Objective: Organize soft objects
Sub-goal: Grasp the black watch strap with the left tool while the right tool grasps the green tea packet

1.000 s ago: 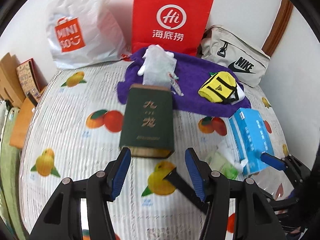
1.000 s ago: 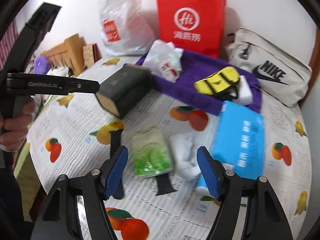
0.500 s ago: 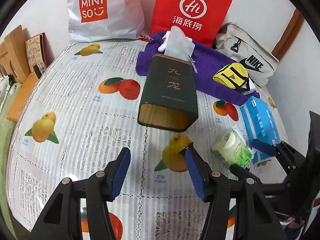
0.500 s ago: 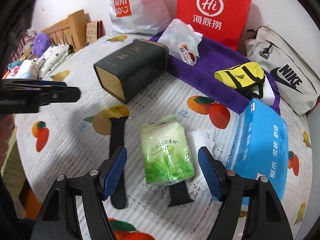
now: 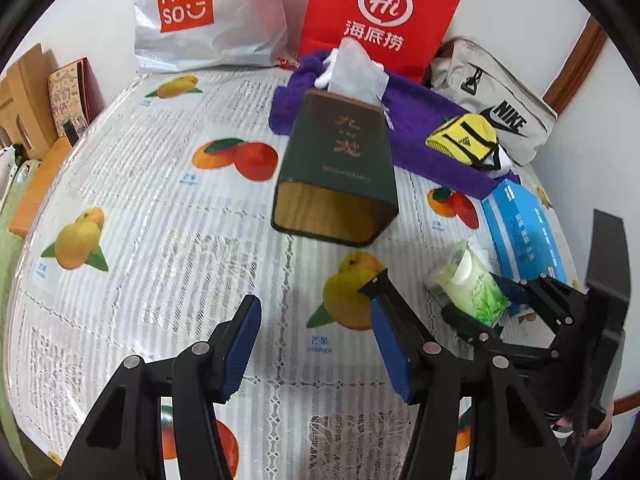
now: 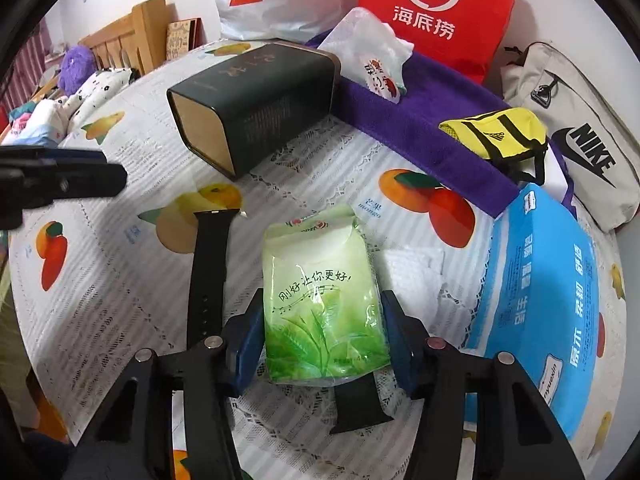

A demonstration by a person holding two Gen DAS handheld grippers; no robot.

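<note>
A green tissue pack lies on the fruit-print tablecloth, over a black watch strap. My right gripper is closing on the pack, its blue pads touching both long sides; the left wrist view shows the same pack in the right gripper. My left gripper hangs open over the cloth, nothing between its fingers, short of a dark green box lying on its side. A blue tissue pack lies right of the green one.
A purple towel at the back carries a yellow pouch and a white plastic packet. Behind stand a red paper bag, a Miniso bag and a grey Nike bag. A loose white tissue lies beside the green pack.
The right gripper came down over the green tissue pack and its jaws narrowed onto its sides. The left gripper sank toward the table early on, then held still, jaws unchanged.
</note>
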